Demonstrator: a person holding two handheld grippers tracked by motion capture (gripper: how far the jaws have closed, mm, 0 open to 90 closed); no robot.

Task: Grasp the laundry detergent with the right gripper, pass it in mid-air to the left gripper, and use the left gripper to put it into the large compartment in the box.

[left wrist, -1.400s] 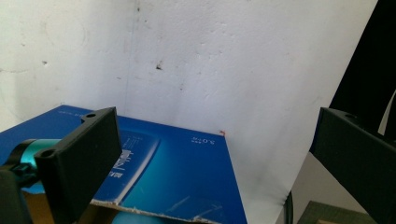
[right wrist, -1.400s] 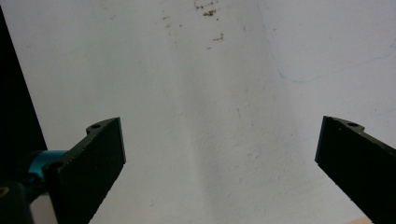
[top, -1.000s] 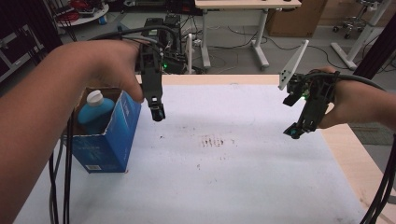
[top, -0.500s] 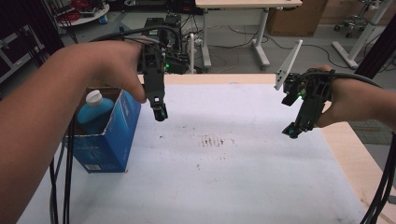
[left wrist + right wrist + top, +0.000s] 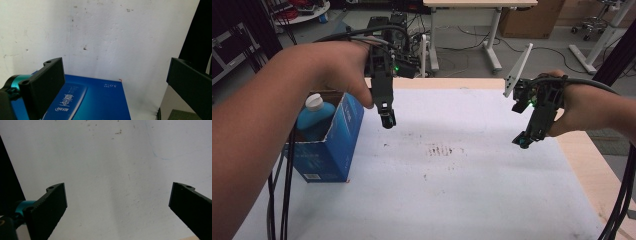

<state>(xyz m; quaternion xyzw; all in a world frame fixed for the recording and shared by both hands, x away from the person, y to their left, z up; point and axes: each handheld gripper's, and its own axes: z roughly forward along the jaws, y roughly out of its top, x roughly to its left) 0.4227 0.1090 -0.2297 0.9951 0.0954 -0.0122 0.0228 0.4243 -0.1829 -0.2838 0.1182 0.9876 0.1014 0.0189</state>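
A blue cardboard box (image 5: 332,145) stands at the table's left with a blue bottle (image 5: 314,119), white-capped, upright inside it. My left gripper (image 5: 387,120) hangs in the air just right of the box's top edge, jaws wide apart and empty. In the left gripper view the box's printed blue side (image 5: 92,102) lies below and between the jaws of the left gripper (image 5: 115,82). My right gripper (image 5: 523,141) hovers near the table's right edge, open with nothing held. The right gripper view has the right gripper (image 5: 117,205) over bare white surface.
A white sheet (image 5: 447,185) covers the table, with brown smudges (image 5: 443,150) near the middle. Bare wood (image 5: 597,170) runs along the right edge. Cables (image 5: 279,185) trail down at the left. Desks, a cardboard box and cables stand on the floor beyond the table.
The left gripper has shifted slightly right and toward the front. The right gripper has stayed almost in place. Both remain open.
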